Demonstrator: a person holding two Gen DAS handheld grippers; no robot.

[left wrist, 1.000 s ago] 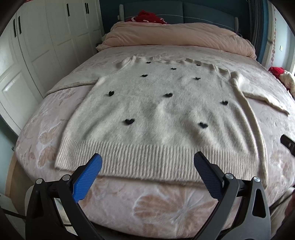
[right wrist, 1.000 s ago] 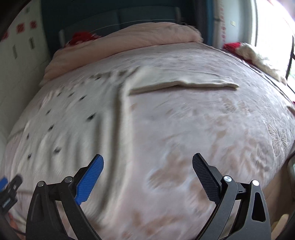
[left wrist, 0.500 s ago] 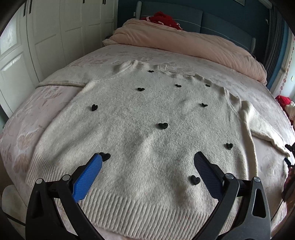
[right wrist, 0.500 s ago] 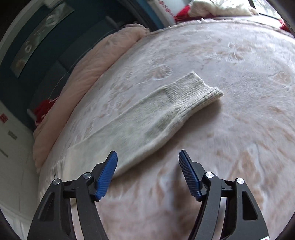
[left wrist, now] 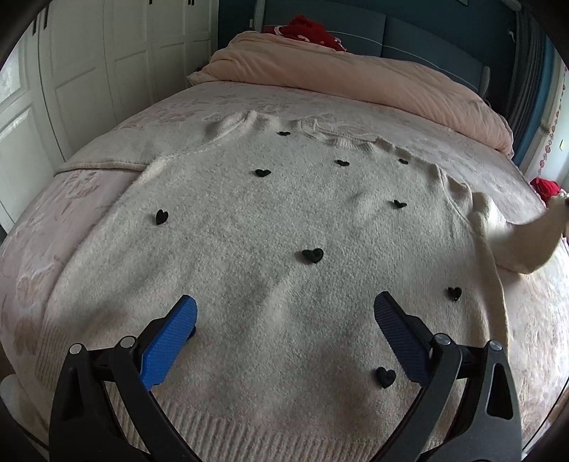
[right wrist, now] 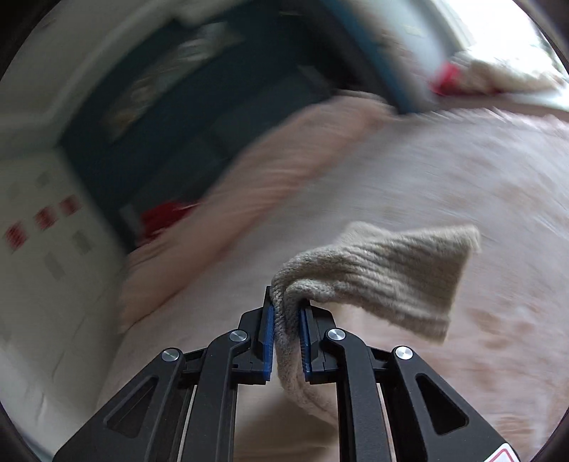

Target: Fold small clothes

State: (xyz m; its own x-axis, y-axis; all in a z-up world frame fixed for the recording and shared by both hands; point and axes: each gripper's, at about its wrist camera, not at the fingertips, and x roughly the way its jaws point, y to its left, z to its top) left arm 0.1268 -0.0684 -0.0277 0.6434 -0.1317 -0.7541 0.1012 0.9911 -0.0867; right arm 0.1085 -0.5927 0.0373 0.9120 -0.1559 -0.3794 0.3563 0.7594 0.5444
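A cream sweater [left wrist: 270, 227] with small black hearts lies flat, front up, on the bed. My left gripper [left wrist: 284, 320] is open and hovers over the sweater's lower body, holding nothing. My right gripper [right wrist: 286, 320] is shut on the ribbed cuff of the sweater's right sleeve [right wrist: 384, 277] and holds it above the bed. In the left wrist view that sleeve [left wrist: 522, 241] rises off the bed at the far right edge. The left sleeve [left wrist: 106, 161] lies stretched out to the left.
A pink floral bedspread [left wrist: 71, 199] covers the bed. A rolled pink duvet [left wrist: 355, 81] lies along the headboard with a red item [left wrist: 309, 32] behind it. White wardrobe doors [left wrist: 89, 71] stand at the left. A red and white item [left wrist: 544, 186] sits at the right.
My right gripper closed on the right sleeve cuff and lifted it off the bed. My left gripper moved a little forward over the sweater and stayed open.
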